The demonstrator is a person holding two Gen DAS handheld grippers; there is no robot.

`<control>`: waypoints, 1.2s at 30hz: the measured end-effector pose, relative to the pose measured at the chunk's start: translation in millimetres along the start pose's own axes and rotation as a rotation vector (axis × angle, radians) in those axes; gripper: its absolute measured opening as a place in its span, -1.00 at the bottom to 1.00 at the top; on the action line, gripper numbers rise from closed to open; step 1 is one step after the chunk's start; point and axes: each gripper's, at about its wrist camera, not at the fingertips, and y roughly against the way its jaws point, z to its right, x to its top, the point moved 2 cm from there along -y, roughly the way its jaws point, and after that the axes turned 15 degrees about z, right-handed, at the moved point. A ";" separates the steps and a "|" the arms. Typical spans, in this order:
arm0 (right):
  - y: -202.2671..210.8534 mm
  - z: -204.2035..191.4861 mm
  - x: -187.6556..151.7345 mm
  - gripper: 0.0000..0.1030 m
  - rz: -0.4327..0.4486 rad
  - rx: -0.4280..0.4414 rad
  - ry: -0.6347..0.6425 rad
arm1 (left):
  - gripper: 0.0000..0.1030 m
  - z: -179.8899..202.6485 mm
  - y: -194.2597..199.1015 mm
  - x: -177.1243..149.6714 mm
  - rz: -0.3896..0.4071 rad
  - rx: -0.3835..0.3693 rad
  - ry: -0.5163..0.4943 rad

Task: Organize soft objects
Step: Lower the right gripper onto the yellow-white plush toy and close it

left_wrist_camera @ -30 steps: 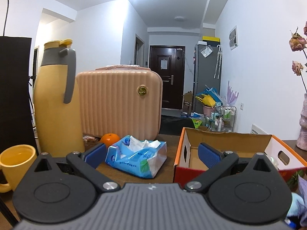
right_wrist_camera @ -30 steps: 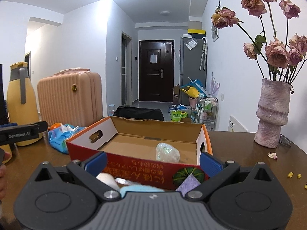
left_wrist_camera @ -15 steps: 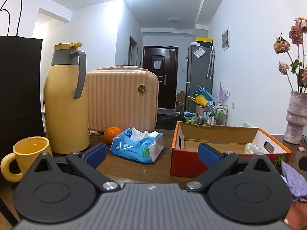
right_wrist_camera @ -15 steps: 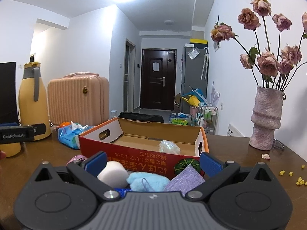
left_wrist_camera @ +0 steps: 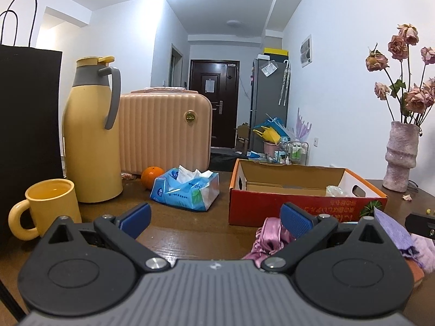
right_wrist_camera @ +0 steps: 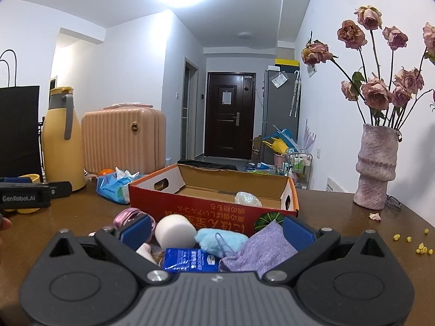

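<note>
Both the left tongs (left_wrist_camera: 214, 217) and the right tongs (right_wrist_camera: 217, 231) are hanging wide open, holding nothing, over soft toys (right_wrist_camera: 218, 240) lying by the box (right_wrist_camera: 212, 206) on the table (right_wrist_camera: 339, 217).

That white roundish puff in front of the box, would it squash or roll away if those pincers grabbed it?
The white sponge looks foamy, so it would probably squash and weigh little. Its rounded shape could roll if nudged, though the blue fluffy cloth lying against it may block it.

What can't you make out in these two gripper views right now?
- Pink ribbon: left wrist view, partly behind the left gripper.
- Blue packet: right wrist view, print too small, lower edge hidden by the right gripper.
- Clear bag in the box: contents unclear.
</note>
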 end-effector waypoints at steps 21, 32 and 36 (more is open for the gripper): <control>25.9 -10.3 -14.3 1.00 -0.032 0.013 -0.009 | 1.00 0.6 31.6 -10.6 -0.037 -0.020 -0.004; 17.1 -31.9 -25.0 1.00 -0.092 0.081 0.009 | 1.00 -5.3 33.4 -15.7 -0.072 -0.018 -0.007; 14.9 -44.3 -29.1 1.00 -0.115 0.118 0.023 | 1.00 -9.8 35.9 -16.8 -0.081 -0.022 -0.005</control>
